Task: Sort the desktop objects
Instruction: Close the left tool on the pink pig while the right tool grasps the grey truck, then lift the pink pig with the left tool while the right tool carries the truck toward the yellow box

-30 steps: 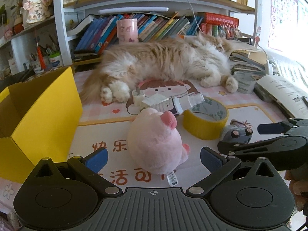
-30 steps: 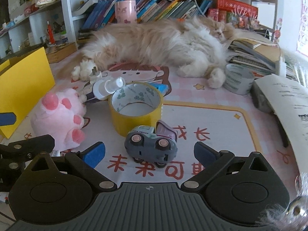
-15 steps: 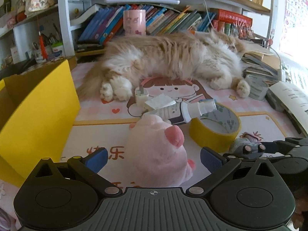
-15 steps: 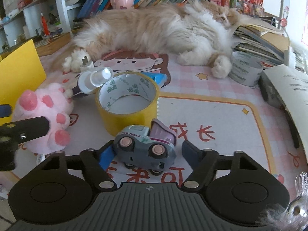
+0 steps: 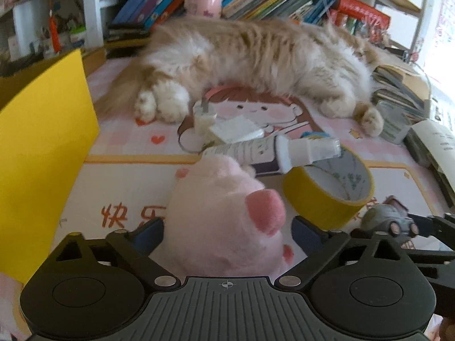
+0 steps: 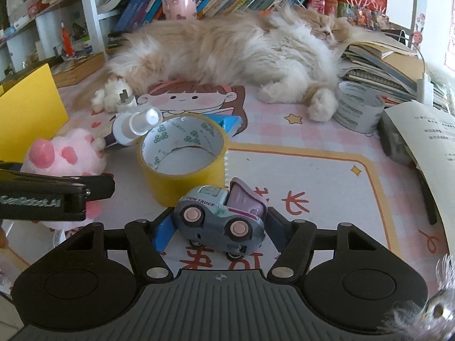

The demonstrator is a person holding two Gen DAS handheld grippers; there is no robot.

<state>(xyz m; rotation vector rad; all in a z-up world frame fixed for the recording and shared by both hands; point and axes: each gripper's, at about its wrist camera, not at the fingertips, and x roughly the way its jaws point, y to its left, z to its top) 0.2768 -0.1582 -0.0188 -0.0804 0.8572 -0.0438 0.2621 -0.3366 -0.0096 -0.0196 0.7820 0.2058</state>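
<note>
A pink plush paw (image 5: pixel 227 216) lies on the desk mat between the open fingers of my left gripper (image 5: pixel 227 234); the fingers flank it with small gaps. It also shows in the right wrist view (image 6: pixel 65 156). My right gripper (image 6: pixel 219 228) is shut on a grey toy truck (image 6: pixel 221 221), its blue pads pressing both ends; the truck also shows in the left wrist view (image 5: pixel 389 218). A yellow tape roll (image 6: pixel 184 159) stands just behind the truck, with a white spray bottle (image 5: pixel 273 149) leaning on its rim.
A yellow box (image 5: pixel 42 147) stands at the left. A fluffy cat (image 6: pixel 227 48) sleeps across the back of the mat. A white charger plug (image 5: pixel 203 116), a grey tape roll (image 6: pixel 355 108), books and papers (image 6: pixel 426 139) lie at the right.
My left gripper has moved forward around the plush paw. My right gripper has moved forward and closed on the toy truck.
</note>
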